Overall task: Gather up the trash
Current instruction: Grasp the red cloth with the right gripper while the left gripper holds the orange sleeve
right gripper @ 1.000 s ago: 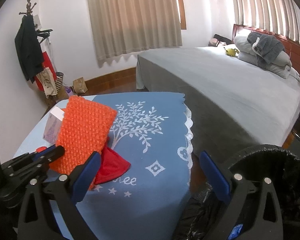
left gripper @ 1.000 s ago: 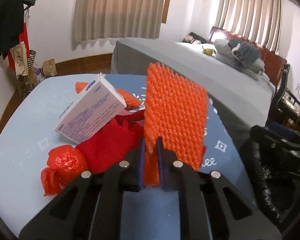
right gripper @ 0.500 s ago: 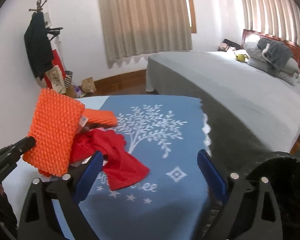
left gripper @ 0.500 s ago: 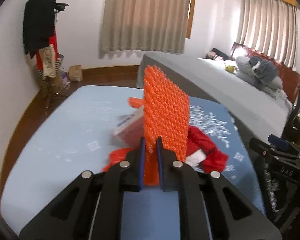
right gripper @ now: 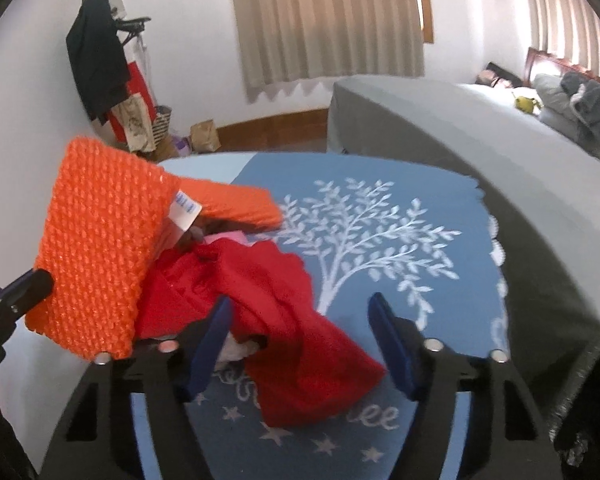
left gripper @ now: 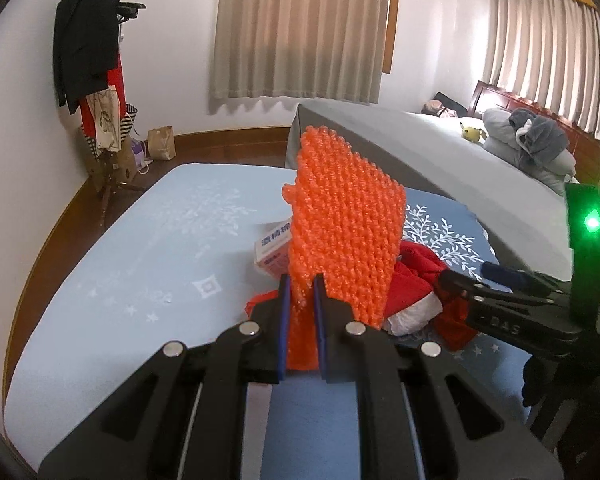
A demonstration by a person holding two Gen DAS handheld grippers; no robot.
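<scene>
My left gripper (left gripper: 300, 284) is shut on the lower edge of an orange bubble-wrap sheet (left gripper: 344, 220), which stands upright above the table. The right wrist view shows the same sheet (right gripper: 100, 248) at the left. Behind it lie a white printed box (left gripper: 272, 248) and a crumpled red cloth (left gripper: 416, 280). My right gripper (right gripper: 300, 304) hangs low over the red cloth (right gripper: 284, 312) with its jaws closing. The cloth lies between the blue pads, and I see no squeeze on it. From the left wrist, the right gripper (left gripper: 466, 274) reaches in from the right.
A blue tablecloth (left gripper: 160, 240) with a white tree print covers the table. A black bin bag (right gripper: 588, 400) stands off the table's right edge. A grey bed (left gripper: 440, 160) runs along the far right, and a coat rack (left gripper: 96, 60) stands by the left wall.
The right gripper came down and leftward from the bin onto the red cloth, and its jaws narrowed. The left gripper drew back and rose a little with the orange sheet.
</scene>
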